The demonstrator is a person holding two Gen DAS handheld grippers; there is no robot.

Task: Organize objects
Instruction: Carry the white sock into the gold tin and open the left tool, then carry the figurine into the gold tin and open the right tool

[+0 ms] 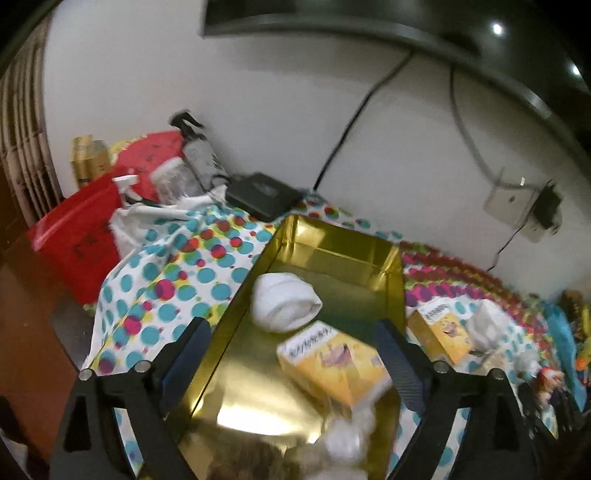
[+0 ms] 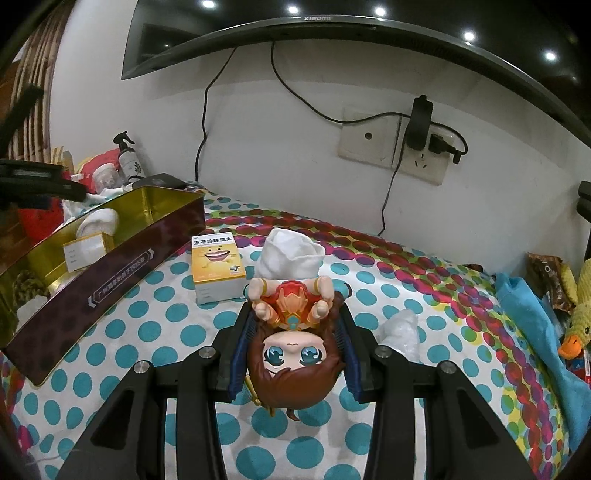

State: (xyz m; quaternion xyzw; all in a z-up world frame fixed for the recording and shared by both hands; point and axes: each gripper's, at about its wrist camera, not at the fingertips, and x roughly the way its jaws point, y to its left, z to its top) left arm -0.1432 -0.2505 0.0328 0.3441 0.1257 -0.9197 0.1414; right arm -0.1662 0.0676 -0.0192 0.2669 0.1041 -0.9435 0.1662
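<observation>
1. One figurine, brown-haired, in red and gold, sits upside down between the fingers of the right gripper; both pads press its head, so the gripper is clamped on it, above the dotted cloth.
2. Just beyond the figurine: a white rolled sock on the cloth, and beside that, to the left, a yellow box with a smiling face, upright.
3. Crumpled white plastic lies just right of the right gripper.
4. Gold tin, long, dark outer wall, stands at left on the cloth. Inside it: a white roll, a second yellow box, something white and blurred near the close end.
5. Left gripper hangs over the tin, jaws wide apart, nothing between them; left view is motion-blurred.
6. Behind the tin: black flat device, spray bottle, clear jar, red container.
7. Far right edge of the cloth: blue fabric and a yellow plush duck.
8. Wall behind: socket plate with black plugs and cables, monitor above.
</observation>
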